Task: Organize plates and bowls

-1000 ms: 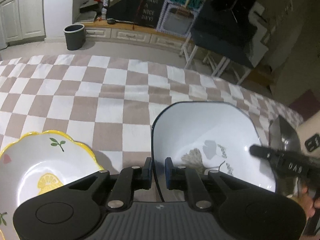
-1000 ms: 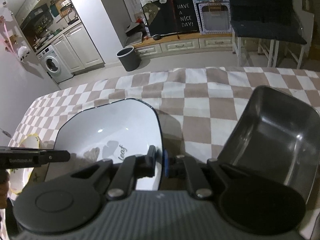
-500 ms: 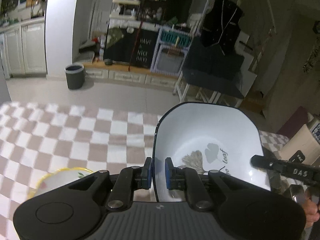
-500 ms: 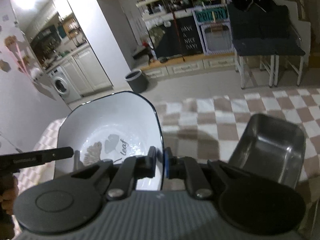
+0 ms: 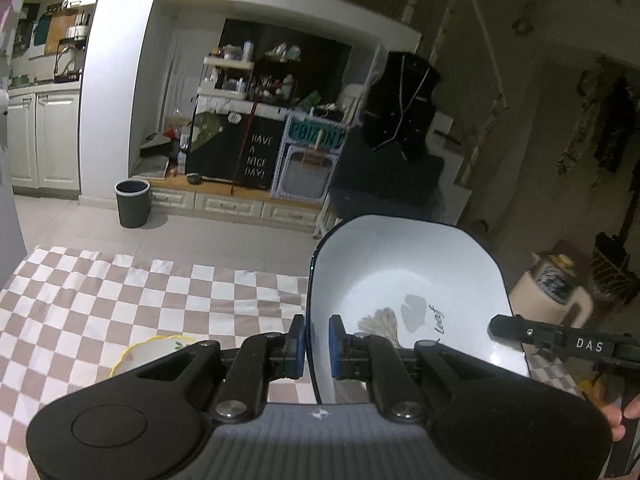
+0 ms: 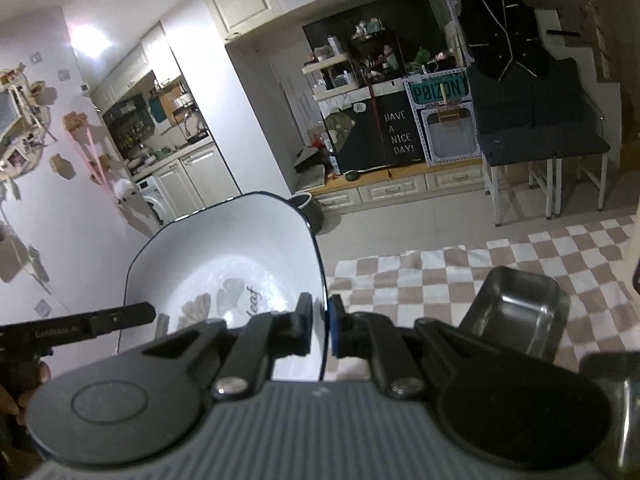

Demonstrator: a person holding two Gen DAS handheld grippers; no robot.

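Note:
A white square bowl with a dark rim and a leaf print [image 5: 404,280] [image 6: 224,264] is held high above the checkered table. My left gripper [image 5: 317,340] is shut on its left rim. My right gripper [image 6: 320,322] is shut on its right rim. A yellow-rimmed bowl with a flower print [image 5: 148,350] sits on the table below, partly hidden by my left gripper. A steel rectangular tray [image 6: 516,312] sits on the table to the right.
The table wears a brown and white checkered cloth [image 5: 120,300] [image 6: 440,280]. Beyond its far edge is tiled floor with a grey bin [image 5: 133,203], low drawers and a dark-topped side table [image 6: 544,148]. A beige jug [image 5: 550,296] stands at right.
Both grippers have lifted the white bowl well up from the table. The yellow-rimmed bowl and the steel tray now look smaller and farther below.

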